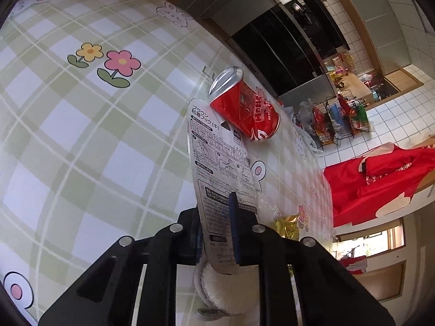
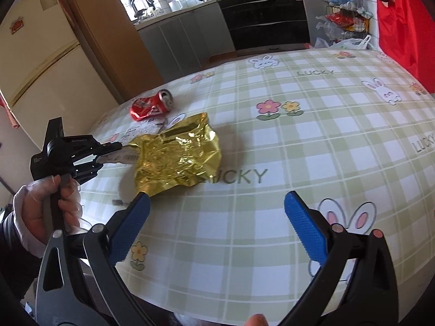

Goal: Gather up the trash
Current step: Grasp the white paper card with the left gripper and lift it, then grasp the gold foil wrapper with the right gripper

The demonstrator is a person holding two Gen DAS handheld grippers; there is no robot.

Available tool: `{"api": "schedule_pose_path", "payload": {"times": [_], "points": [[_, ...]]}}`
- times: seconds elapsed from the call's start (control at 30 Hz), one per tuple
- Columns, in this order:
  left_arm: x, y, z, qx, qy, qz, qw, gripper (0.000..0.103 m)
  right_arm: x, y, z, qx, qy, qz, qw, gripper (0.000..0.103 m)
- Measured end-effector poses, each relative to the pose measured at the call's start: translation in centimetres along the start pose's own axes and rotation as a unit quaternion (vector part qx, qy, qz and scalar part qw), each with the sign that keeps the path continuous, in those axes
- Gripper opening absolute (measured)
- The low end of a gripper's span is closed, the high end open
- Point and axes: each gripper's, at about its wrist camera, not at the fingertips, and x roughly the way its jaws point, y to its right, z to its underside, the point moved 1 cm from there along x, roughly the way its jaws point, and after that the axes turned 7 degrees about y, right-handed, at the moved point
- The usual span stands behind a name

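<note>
The left claw (image 1: 217, 228) is closed on a flat printed package (image 1: 217, 160), white with Japanese text and diagrams; its blue pads (image 1: 233, 217) press the sheet from both sides near its lower end. The package's far end reaches toward a dented red can (image 1: 244, 108), which lies on its side on the worktop (image 1: 81, 135) (a green-and-white check cloth with flowers and rabbits).

From the right wrist view, the right claw (image 2: 217, 222) stands wide open with nothing between its blue pads (image 2: 130, 225), hovering above the cloth. Just ahead of its left pad lies a crumpled gold foil wrapper (image 2: 176, 154), resting on the worktop. The left claw (image 2: 108, 149) comes in beside the wrapper, carried by a gloved hand (image 2: 40, 203). The red can (image 2: 152, 104) sits beyond the wrapper, near the worktop's far edge.
</note>
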Motion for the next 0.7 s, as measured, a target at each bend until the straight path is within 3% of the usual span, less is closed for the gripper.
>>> {"api": "schedule_pose_path", "payload": {"times": [0.2,0.43,0.63,0.7], "points": [[-4.5,0.4,0.8,0.021,0.027,0.007,0.9994,0.009,1.6,-0.3,0.6,0.073,-0.011,-0.080,0.994,0.097],[-10.0,0.2,1.8,0.055,0.081,0.006,0.9952,0.007,3.6,-2.3,1.4,0.095,-0.040,-0.112,0.988,0.097],[-13.9,-1.5,3.0,0.047,0.120,-0.004,0.9916,0.007,5.4,-3.7,1.8,0.117,-0.051,-0.120,0.985,0.097],[-15.3,-2.2,3.4,0.047,0.137,-0.009,0.9895,0.007,6.3,-4.2,1.7,0.129,-0.058,-0.120,0.983,0.090]]}}
